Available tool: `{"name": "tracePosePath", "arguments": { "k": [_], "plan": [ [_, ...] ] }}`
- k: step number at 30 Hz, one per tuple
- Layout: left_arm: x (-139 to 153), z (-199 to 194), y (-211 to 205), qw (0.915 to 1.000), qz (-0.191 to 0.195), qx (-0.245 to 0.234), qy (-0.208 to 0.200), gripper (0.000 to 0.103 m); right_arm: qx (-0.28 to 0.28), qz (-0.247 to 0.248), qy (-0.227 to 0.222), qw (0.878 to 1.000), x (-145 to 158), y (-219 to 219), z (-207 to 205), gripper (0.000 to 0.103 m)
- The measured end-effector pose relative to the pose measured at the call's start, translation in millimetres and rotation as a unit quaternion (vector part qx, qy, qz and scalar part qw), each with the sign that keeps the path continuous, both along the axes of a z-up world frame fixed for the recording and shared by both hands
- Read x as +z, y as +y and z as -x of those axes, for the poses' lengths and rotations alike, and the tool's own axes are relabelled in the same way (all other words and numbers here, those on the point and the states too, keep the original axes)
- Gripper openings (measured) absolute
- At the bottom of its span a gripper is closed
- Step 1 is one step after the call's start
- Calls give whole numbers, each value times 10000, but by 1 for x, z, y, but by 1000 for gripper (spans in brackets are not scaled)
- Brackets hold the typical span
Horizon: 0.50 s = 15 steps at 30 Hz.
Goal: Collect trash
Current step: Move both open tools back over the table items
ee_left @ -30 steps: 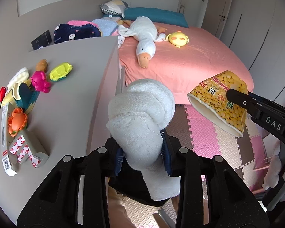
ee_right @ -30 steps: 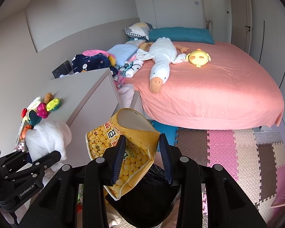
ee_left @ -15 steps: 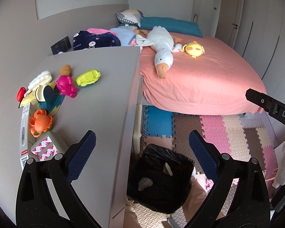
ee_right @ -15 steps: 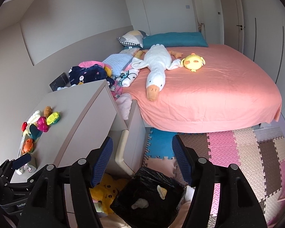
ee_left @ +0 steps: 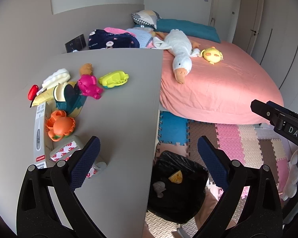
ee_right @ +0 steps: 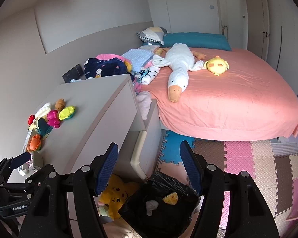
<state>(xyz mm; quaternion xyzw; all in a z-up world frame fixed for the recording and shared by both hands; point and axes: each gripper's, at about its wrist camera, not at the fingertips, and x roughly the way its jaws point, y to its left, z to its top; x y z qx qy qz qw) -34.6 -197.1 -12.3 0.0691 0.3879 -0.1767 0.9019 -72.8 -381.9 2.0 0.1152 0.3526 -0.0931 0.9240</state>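
While both tools hung above the black-lined bin (ee_left: 176, 190), we saw the left tool (ee_left: 147, 163) spread wide with nothing between its pads, and the right tool (ee_right: 148, 170) likewise gaping and empty. Trash already lay inside the bin: a grey-white wad (ee_right: 151, 207) and a yellow wrapper scrap (ee_right: 170, 198). We judged the risk was on the surface (ee_left: 119, 107), where toys crowded its left edge: a pink figure (ee_left: 89, 87), a green car (ee_left: 114, 79), an orange crab (ee_left: 60, 127), mixed with a white packet (ee_left: 39, 134). A careless reach could grab a toy as rubbish, or sweep one off the front edge.
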Motion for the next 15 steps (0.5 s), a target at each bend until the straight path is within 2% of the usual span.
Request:
{"name": "tracePosePath", "arguments": {
  "k": [15],
  "plan": [
    [16,-9,64,9977,-54,643,-200,95,729,107,67,9973,0,63,-26,66]
  ]
}}
